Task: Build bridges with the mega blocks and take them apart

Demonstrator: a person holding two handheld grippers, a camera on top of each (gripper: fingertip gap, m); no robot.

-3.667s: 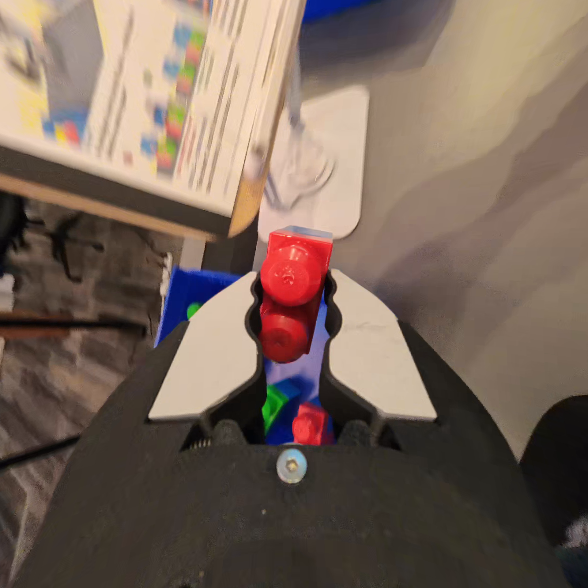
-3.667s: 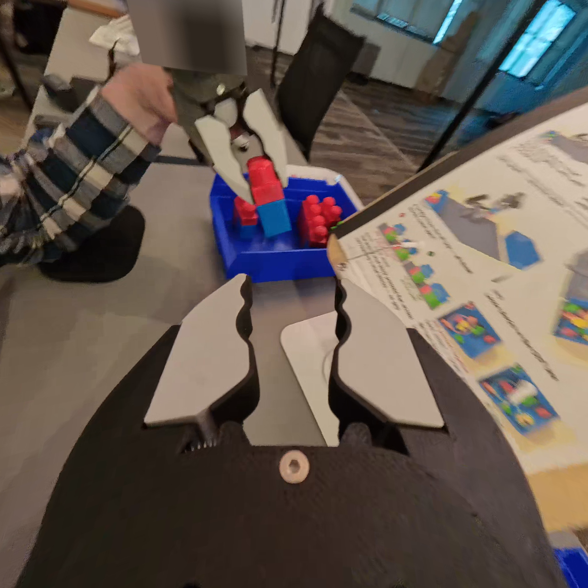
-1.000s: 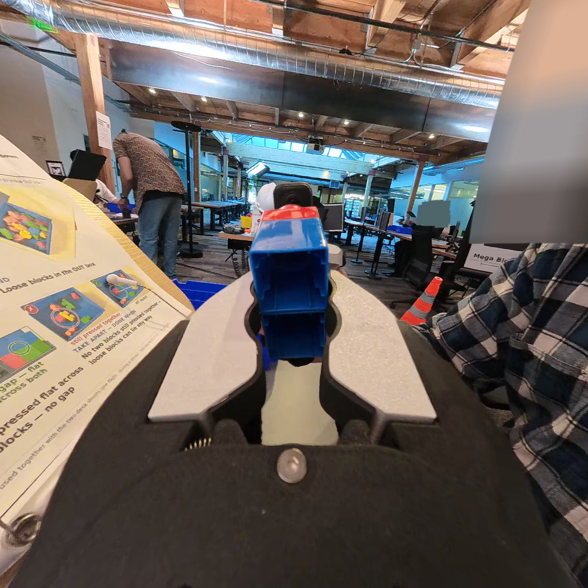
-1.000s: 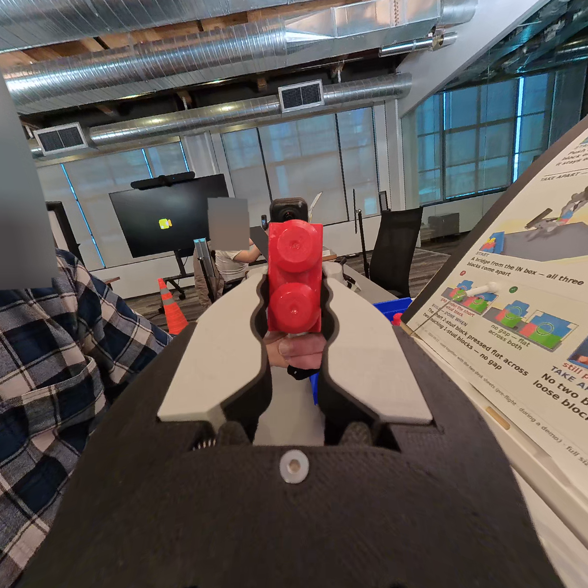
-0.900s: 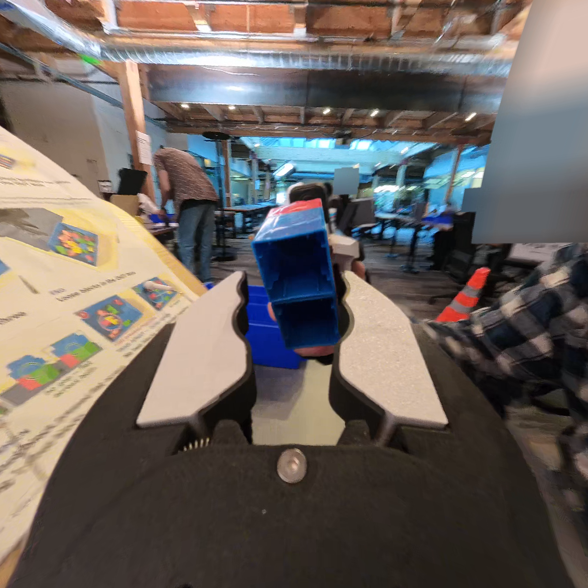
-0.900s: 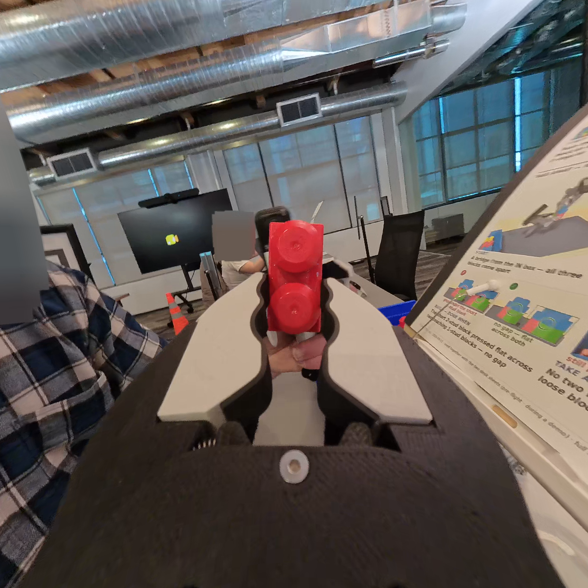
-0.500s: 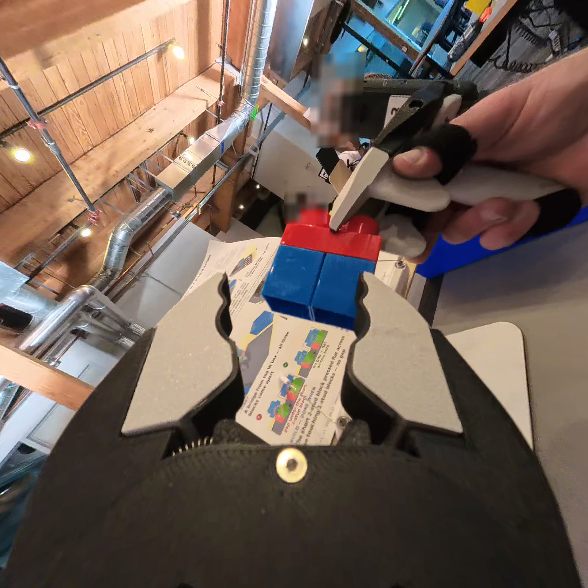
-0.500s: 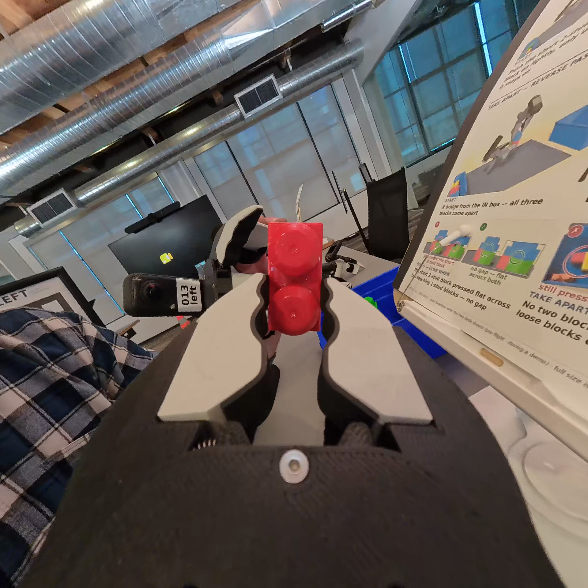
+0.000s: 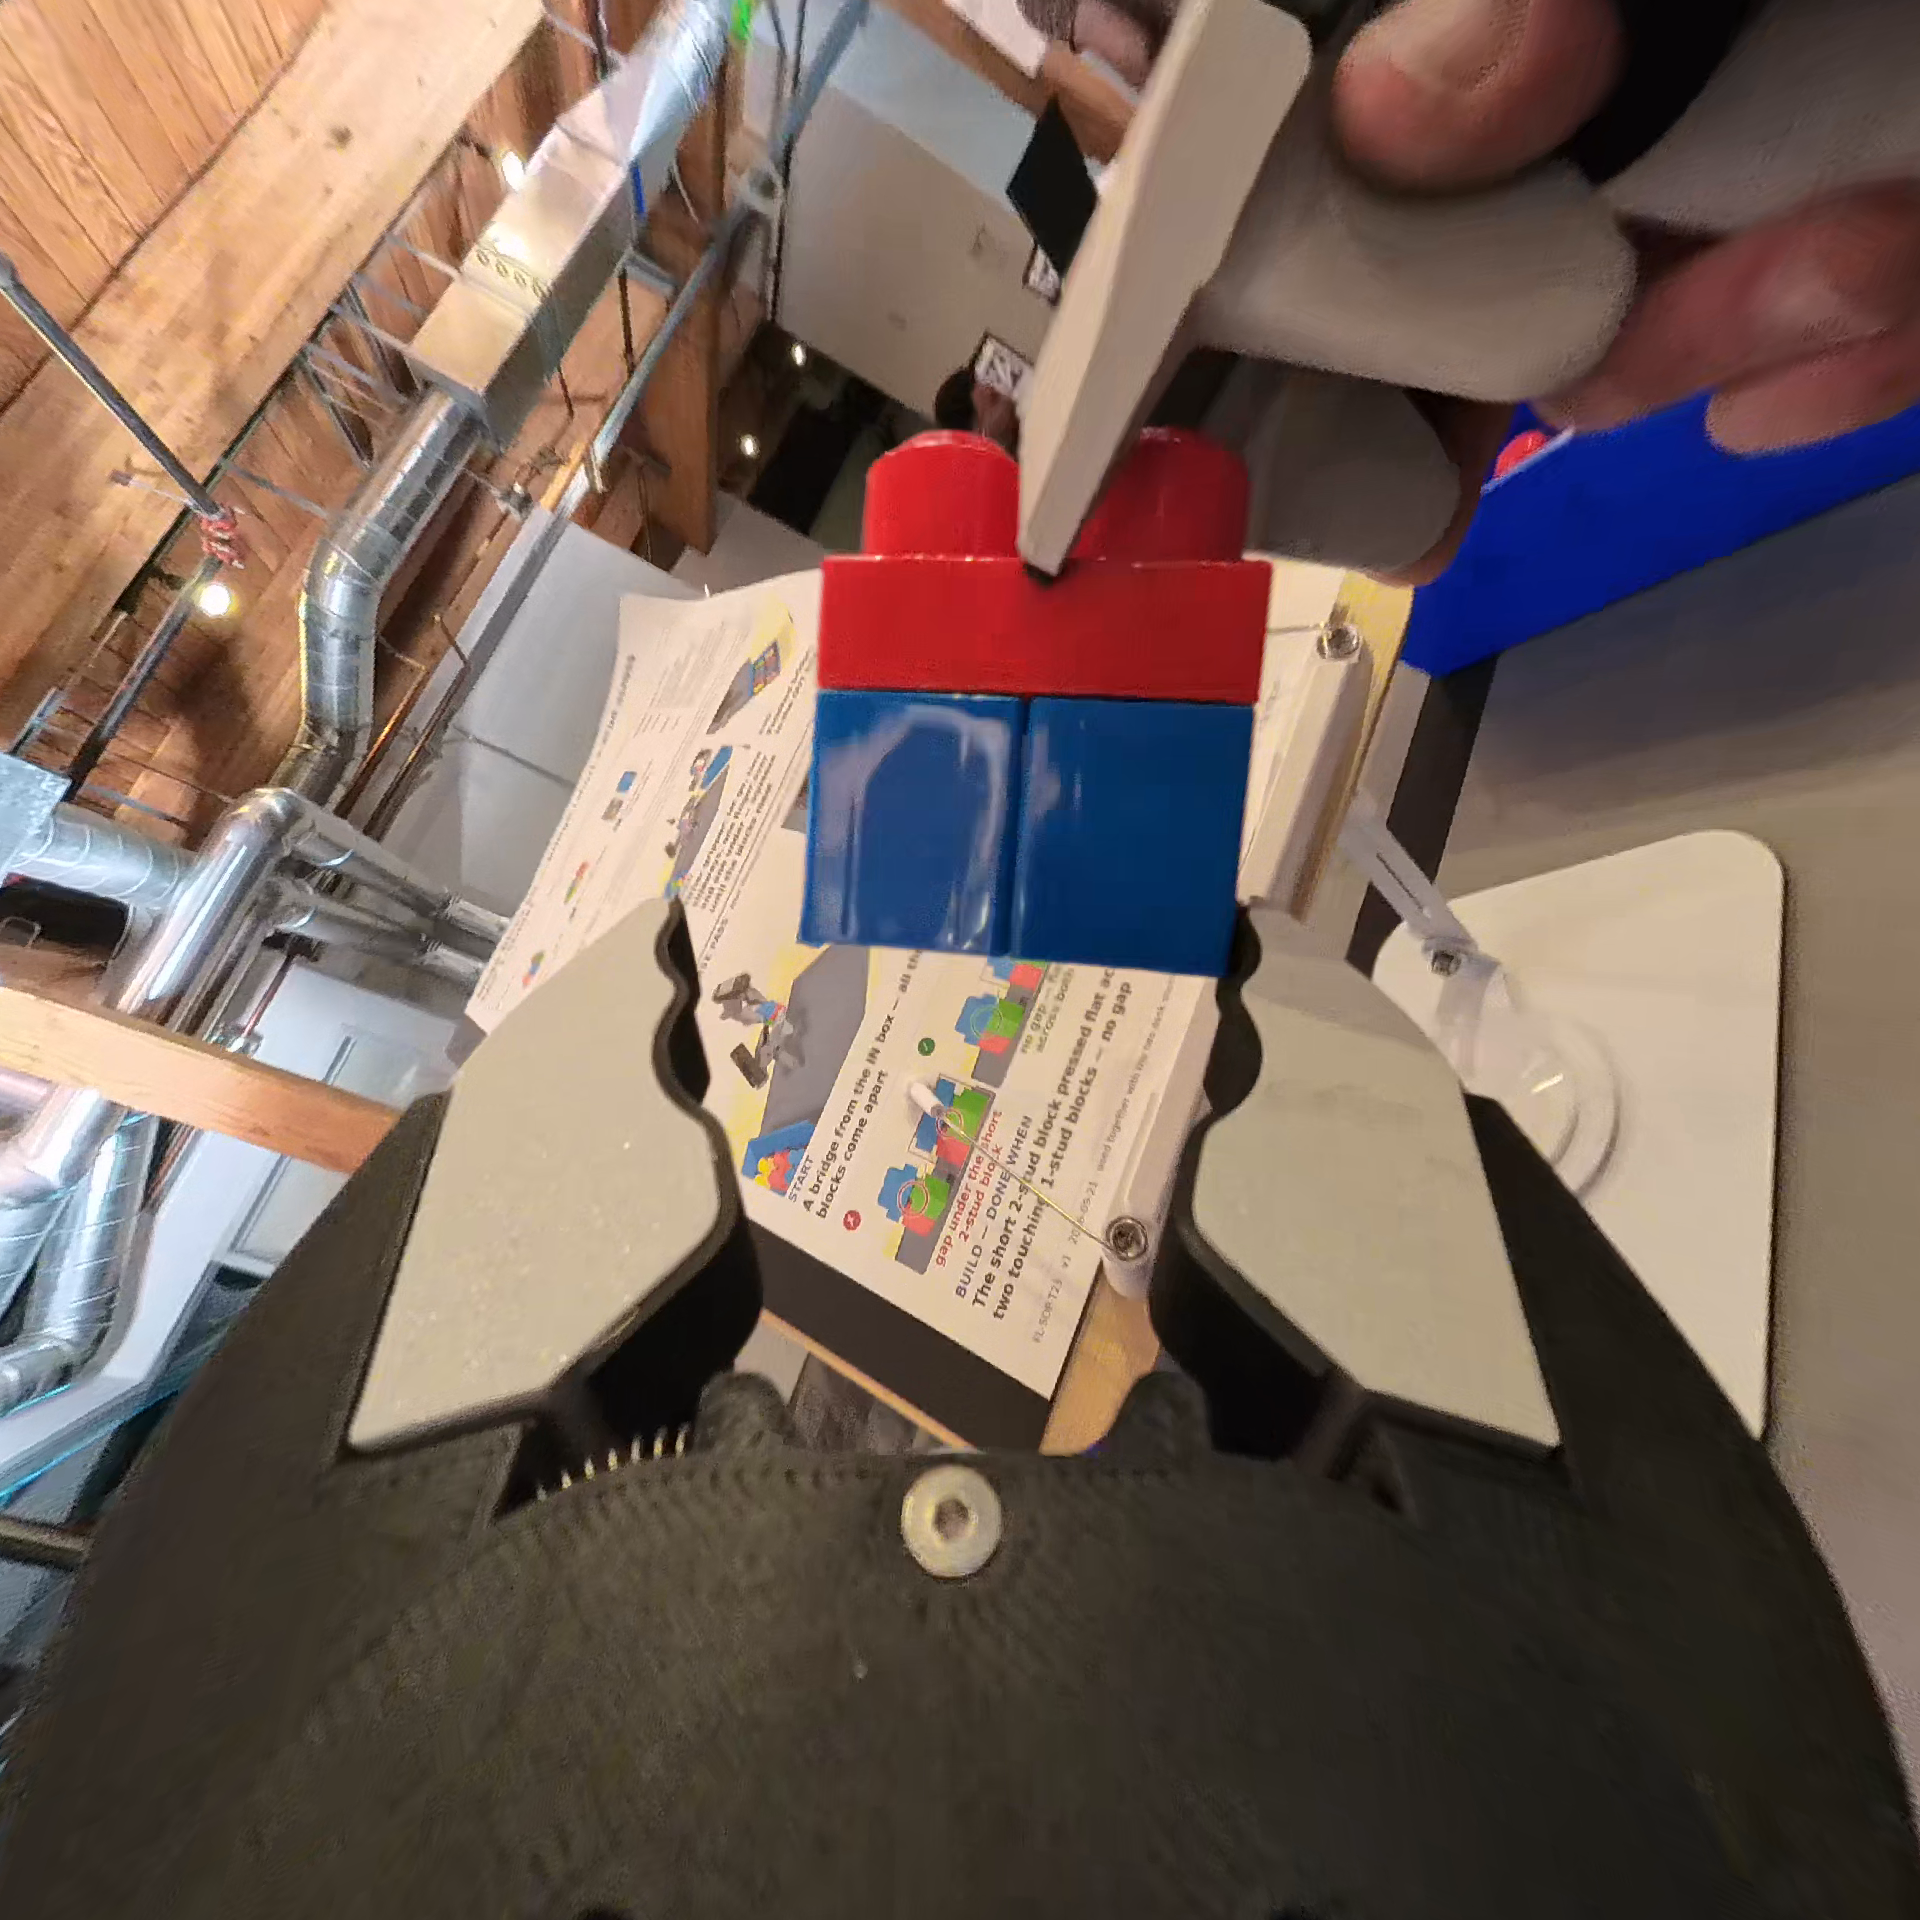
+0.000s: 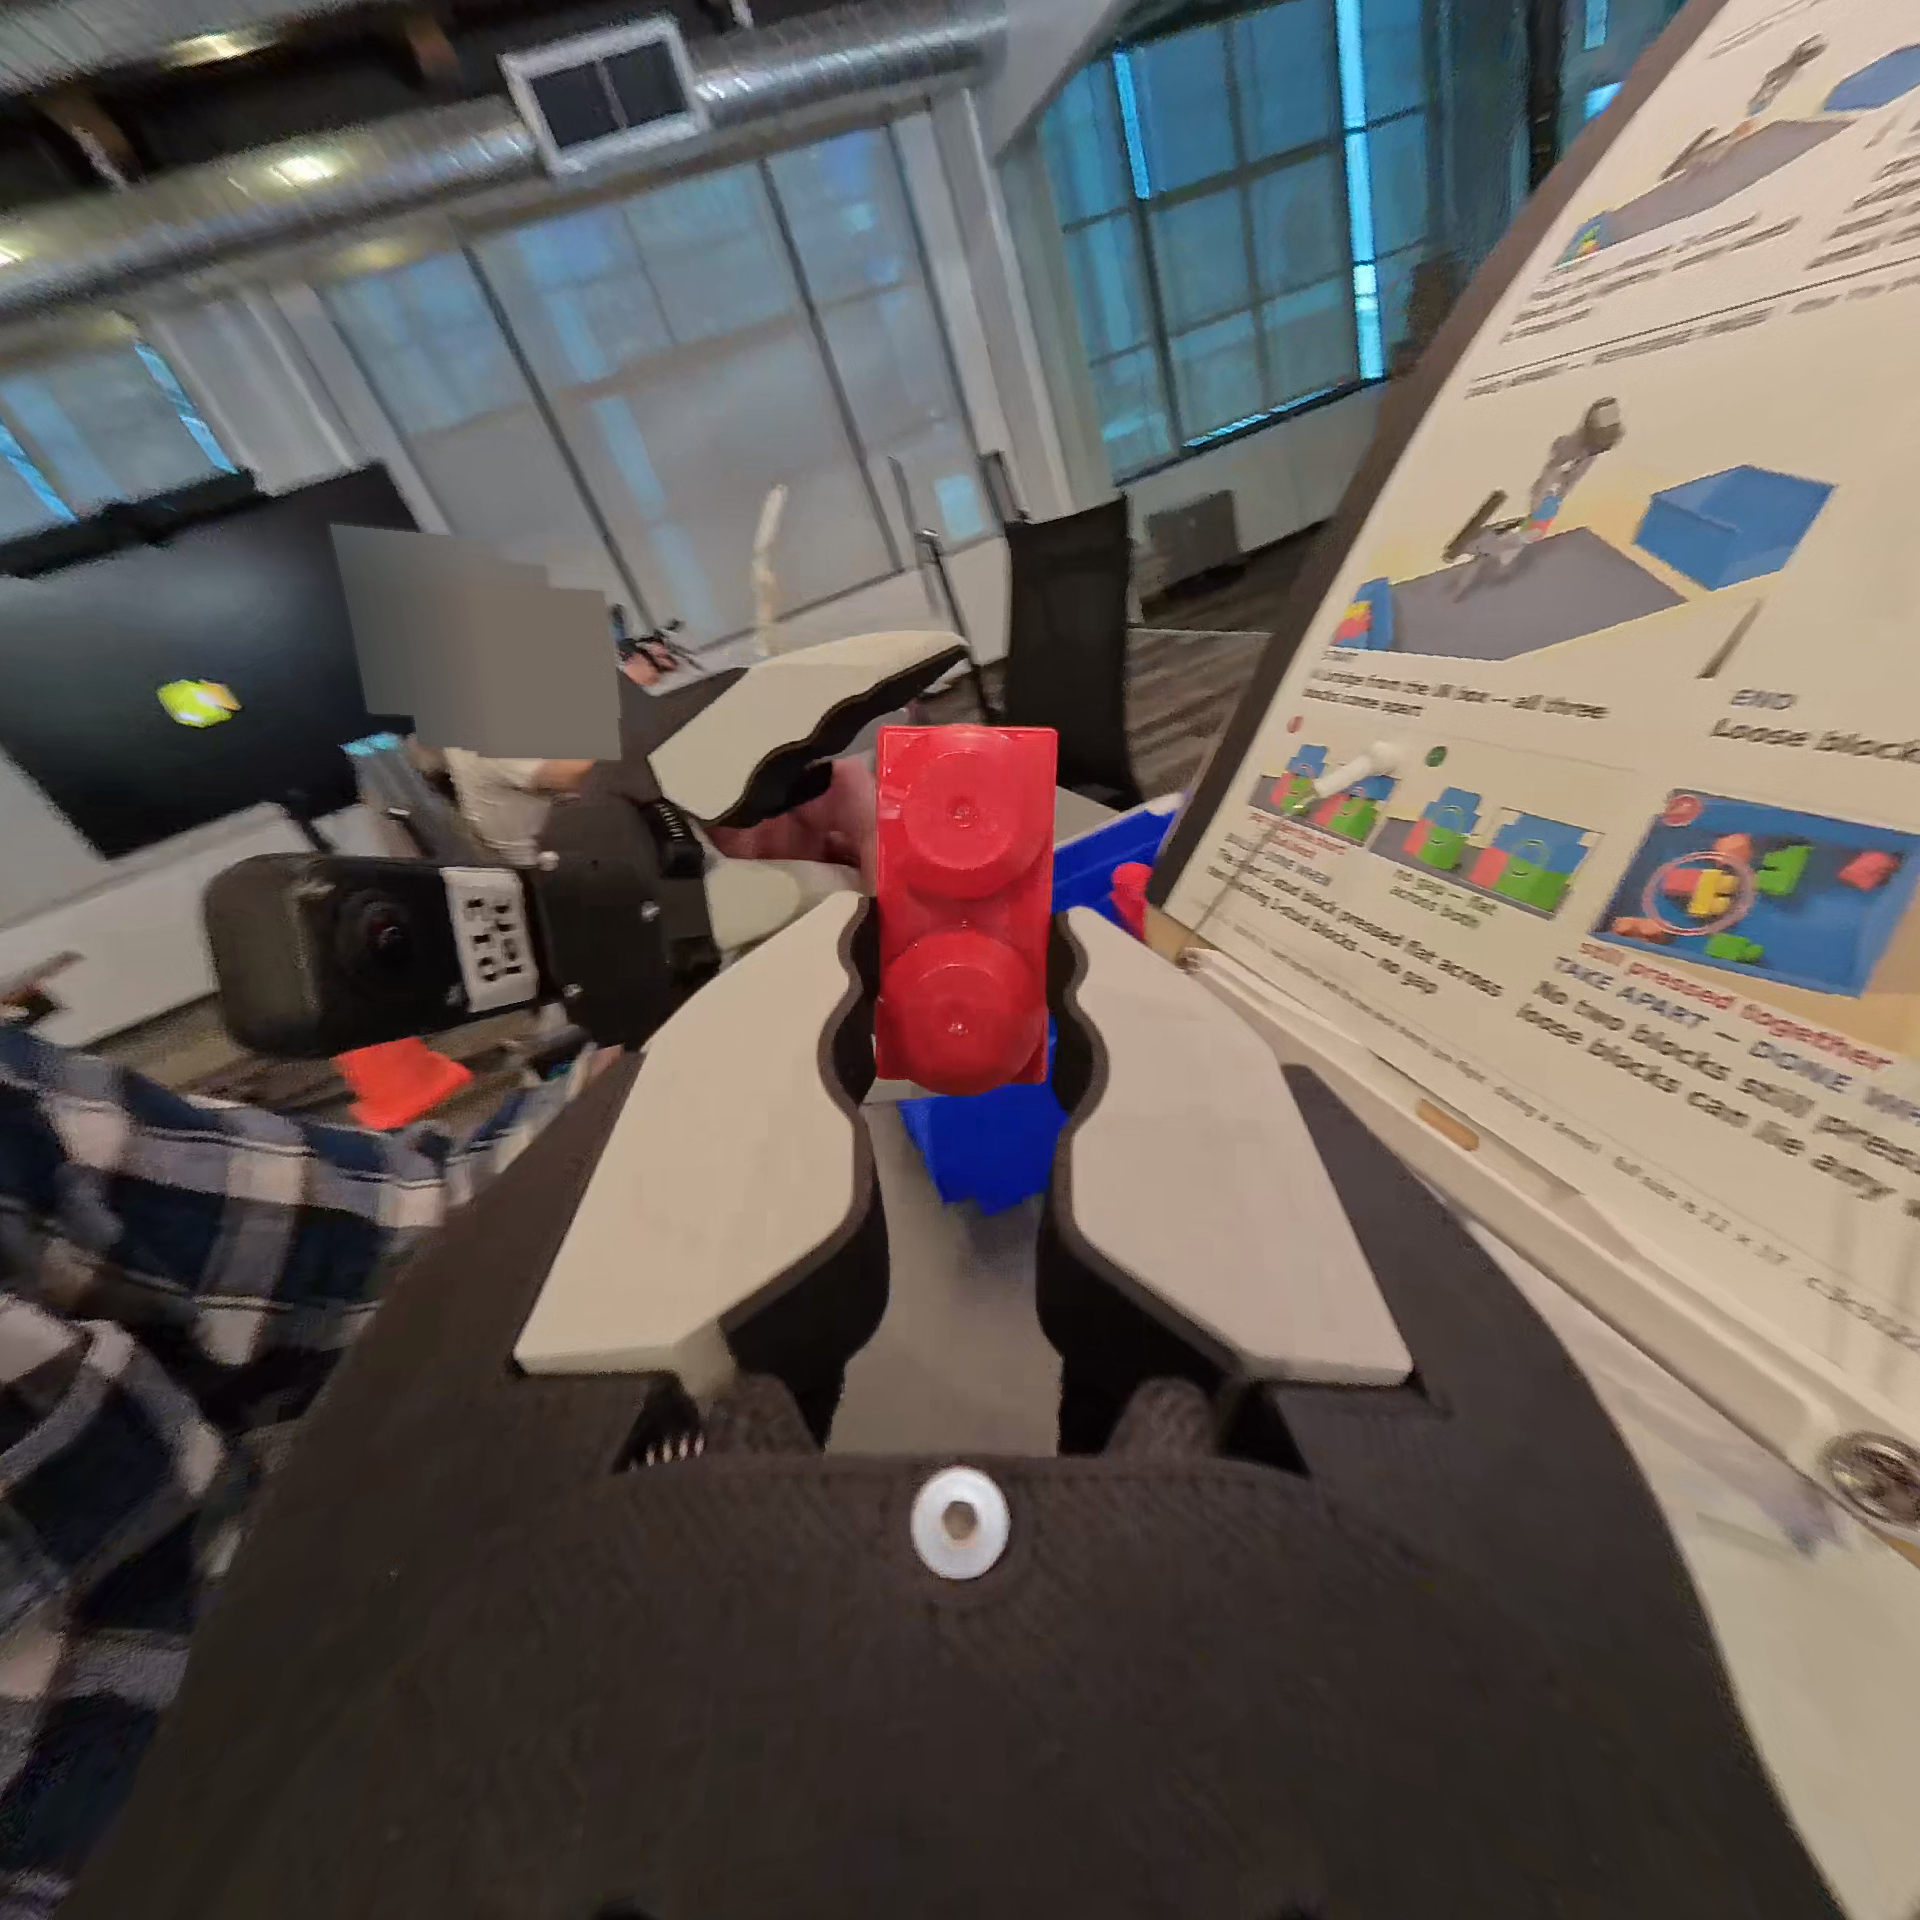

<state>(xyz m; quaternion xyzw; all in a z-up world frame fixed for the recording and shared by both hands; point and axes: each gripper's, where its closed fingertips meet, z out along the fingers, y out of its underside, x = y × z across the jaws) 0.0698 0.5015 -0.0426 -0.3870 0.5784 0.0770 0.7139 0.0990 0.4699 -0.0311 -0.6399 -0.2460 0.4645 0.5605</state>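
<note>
A small bridge hangs in the air: a red two-stud block [image 9: 1044, 634] pressed on two blue blocks [image 9: 914, 831] standing side by side. My right gripper [image 10: 961, 935] is shut on the red block [image 10: 961, 894], with both pads against its sides and the blue blocks [image 10: 987, 1143] showing below. One of its fingers [image 9: 1122, 291] reaches between the studs in the left wrist view. My left gripper [image 9: 951, 935] is open wide, with its tips just short of the blue blocks. The left pad stands clear of them, and the right tip is at the lower corner.
An instruction board [image 9: 935, 1091] leans behind the blocks and also shows in the right wrist view [image 10: 1610, 727]. A blue bin [image 9: 1662, 520] and a white stand base [image 9: 1621, 1039] are on the grey table. A plaid sleeve [image 10: 156, 1247] and an orange cone [image 10: 400, 1081] are at the left.
My left gripper let go of the blue blocks, opened wide and turned about a quarter turn around the bridge. My right gripper stayed shut on the red block.
</note>
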